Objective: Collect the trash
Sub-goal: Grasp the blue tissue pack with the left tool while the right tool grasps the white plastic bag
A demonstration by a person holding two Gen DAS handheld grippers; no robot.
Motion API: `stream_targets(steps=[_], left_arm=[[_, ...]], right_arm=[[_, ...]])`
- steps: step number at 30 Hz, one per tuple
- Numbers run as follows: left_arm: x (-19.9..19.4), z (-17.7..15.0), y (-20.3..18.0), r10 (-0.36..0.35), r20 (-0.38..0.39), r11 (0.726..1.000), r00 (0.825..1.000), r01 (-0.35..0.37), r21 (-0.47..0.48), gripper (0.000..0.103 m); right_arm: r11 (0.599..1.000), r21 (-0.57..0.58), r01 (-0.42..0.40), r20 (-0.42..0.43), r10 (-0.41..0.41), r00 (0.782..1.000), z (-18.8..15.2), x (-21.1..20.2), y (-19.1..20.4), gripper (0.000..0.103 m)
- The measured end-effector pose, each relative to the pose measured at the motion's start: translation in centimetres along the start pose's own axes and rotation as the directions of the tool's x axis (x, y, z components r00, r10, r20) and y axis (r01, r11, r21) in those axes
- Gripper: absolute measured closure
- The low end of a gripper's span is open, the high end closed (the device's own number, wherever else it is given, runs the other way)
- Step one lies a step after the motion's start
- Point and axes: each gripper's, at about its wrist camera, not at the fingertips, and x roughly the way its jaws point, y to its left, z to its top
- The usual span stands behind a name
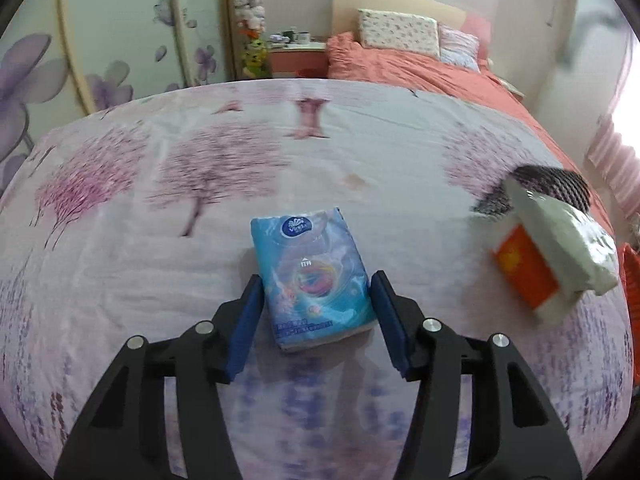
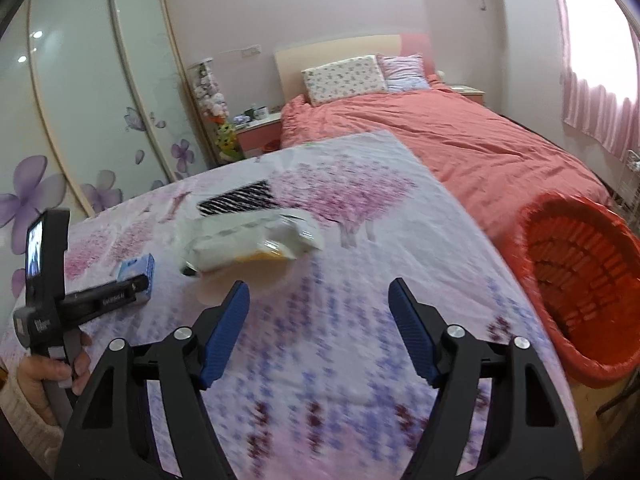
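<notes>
Left claw straddles the blue tissue pack lying flat on the floral-sheeted bench; pads apart, left pad close beside the pack's edge, right pad clear of it, no squeeze evident, lined up for a side grip

Right claw apart, empty, aimed at the white crumpled wrapper ahead

Red basket waits at the bench's right edge, likely the drop point

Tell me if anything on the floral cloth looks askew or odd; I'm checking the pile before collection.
One thing: the white plastic package lies tilted across an orange box, overhanging it rather than lying flat, beside a black-and-white striped piece. The blue tissue pack lies flat and intact. Nothing looks spilled; blur hides finer damage.
</notes>
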Motion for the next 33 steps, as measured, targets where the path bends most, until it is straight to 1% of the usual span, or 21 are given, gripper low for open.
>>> stream_targets(steps=[3, 5, 9, 11, 12, 14, 15, 16, 17, 18, 20, 23, 26, 27, 30, 33], left_arm=[[0.1, -0.3, 1.6, -0.028, 0.013, 0.999, 1.000, 0.029, -0.038, 0.045], [0.1, -0.5, 1.8, -0.041, 0.019, 0.998, 0.999, 0.042, -0.049, 0.043], [0.1, -0.4, 1.9, -0.040, 0.018, 0.998, 0.999, 0.041, -0.051, 0.042], [0.2, -0.4, 1.9, -0.039, 0.018, 0.998, 0.999, 0.040, -0.051, 0.042], [0.2, -0.4, 1.9, -0.039, 0.017, 0.998, 0.999, 0.040, -0.051, 0.041], [0.2, -0.4, 1.9, -0.039, 0.017, 0.998, 0.999, 0.039, -0.051, 0.041], [0.2, -0.4, 1.9, -0.039, 0.017, 0.998, 0.999, 0.040, -0.051, 0.041], [0.2, -0.3, 1.9, -0.040, 0.017, 0.998, 0.999, 0.041, -0.052, 0.041], [0.2, -0.4, 1.9, -0.040, 0.017, 0.998, 0.999, 0.041, -0.052, 0.041], [0.2, -0.5, 1.8, -0.040, 0.017, 0.998, 0.999, 0.041, -0.052, 0.041], [0.2, -0.5, 1.9, -0.040, 0.017, 0.998, 0.999, 0.040, -0.051, 0.041], [0.2, -0.6, 1.8, -0.039, 0.016, 0.998, 0.999, 0.040, -0.051, 0.041], [0.2, -0.6, 1.7, -0.040, 0.017, 0.998, 0.999, 0.041, -0.052, 0.041], [0.2, -0.7, 1.7, -0.040, 0.017, 0.998, 0.999, 0.041, -0.052, 0.041], [0.2, -0.7, 1.7, -0.040, 0.016, 0.998, 0.999, 0.041, -0.051, 0.041], [0.2, -0.7, 1.7, -0.040, 0.016, 0.998, 0.999, 0.041, -0.052, 0.041]], right_arm=[[0.999, -0.006, -0.048, -0.001, 0.048, 0.999, 1.0, 1.1, 2.1, 0.036], [0.998, -0.021, -0.065, -0.005, 0.065, 0.998, 1.5, 2.0, 3.8, 0.036], [0.996, -0.068, -0.060, -0.014, 0.059, 0.998, 2.1, 3.7, 6.7, 0.036], [0.994, -0.105, -0.031, -0.027, 0.028, 0.999, 2.3, 4.9, 7.8, 0.037], [0.993, -0.115, -0.017, -0.040, 0.012, 0.999, 2.3, 5.5, 8.0, 0.040], [0.993, -0.116, 0.004, -0.098, -0.016, 0.995, 2.2, 6.7, 7.8, 0.056], [0.994, -0.106, 0.005, -0.120, -0.018, 0.993, 2.0, 7.0, 7.3, 0.060], [0.996, -0.089, 0.002, -0.132, -0.013, 0.991, 1.8, 6.9, 6.7, 0.068], [0.997, -0.079, 0.004, -0.124, -0.014, 0.992, 1.5, 6.3, 6.0, 0.071], [0.997, -0.074, 0.021, -0.118, -0.029, 0.993, 1.3, 5.7, 5.2, 0.071], [0.998, -0.062, 0.033, -0.130, -0.041, 0.991, 0.9, 5.2, 4.0, 0.076], [0.994, -0.035, 0.100, -0.152, -0.104, 0.983, 0.3, 5.2, 1.7, 0.076], [0.997, 0.062, 0.055, -0.153, -0.045, 0.987, 0.1, 4.8, -0.5, 0.076], [0.995, 0.081, 0.051, -0.140, -0.039, 0.989, 0.2, 4.5, -1.0, 0.076], [0.996, 0.072, 0.056, -0.109, -0.048, 0.993, 0.3, 3.8, -1.1, 0.074], [0.998, 0.023, 0.065, -0.106, -0.062, 0.992, 0.1, 3.6, -0.6, 0.066]])
